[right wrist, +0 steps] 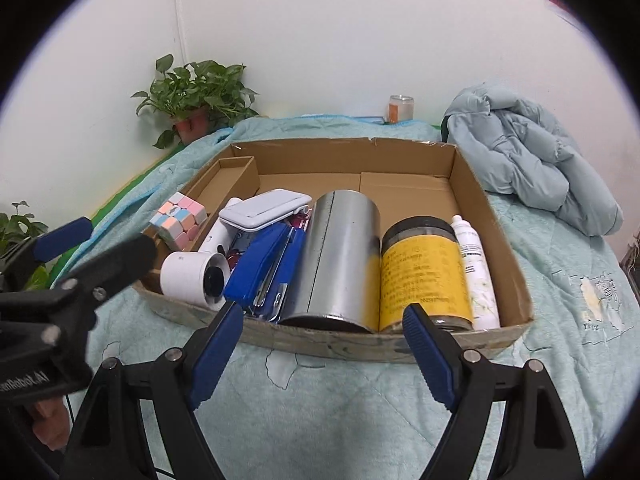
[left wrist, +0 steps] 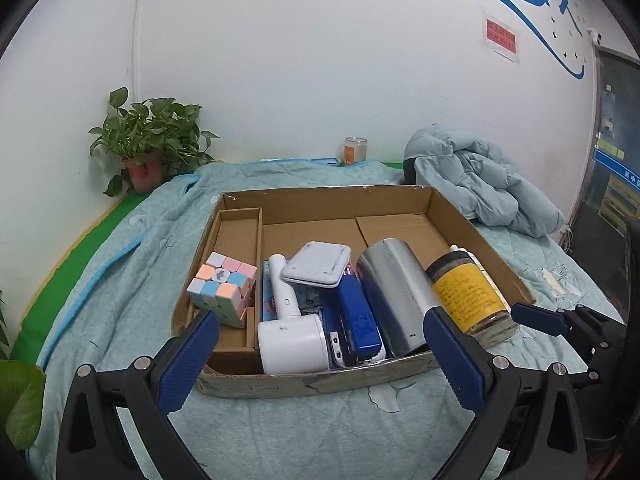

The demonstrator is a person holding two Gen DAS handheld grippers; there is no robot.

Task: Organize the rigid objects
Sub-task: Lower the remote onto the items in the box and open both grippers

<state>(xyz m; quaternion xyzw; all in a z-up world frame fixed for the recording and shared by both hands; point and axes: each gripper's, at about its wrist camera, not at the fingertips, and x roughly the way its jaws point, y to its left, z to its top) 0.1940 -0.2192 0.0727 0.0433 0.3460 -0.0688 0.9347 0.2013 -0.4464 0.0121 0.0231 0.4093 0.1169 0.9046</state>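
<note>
a teal quilt [right wrist: 340, 400] covers the bed; the cardboard box [right wrist: 360, 344] sits mid-bed, packed along its near edge. left gripper [left wrist: 320, 360] and right gripper [right wrist: 324, 348] gape wide, empty.

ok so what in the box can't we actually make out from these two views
- White bottle: in the left wrist view almost wholly hidden behind the yellow-label jar.
- Items under the blue stapler: both views, covered by the stapler and the white flat device.
- Jar label text: too small and blurred in both views.
- Silver can: its far end faces away, contents unknown.
</note>
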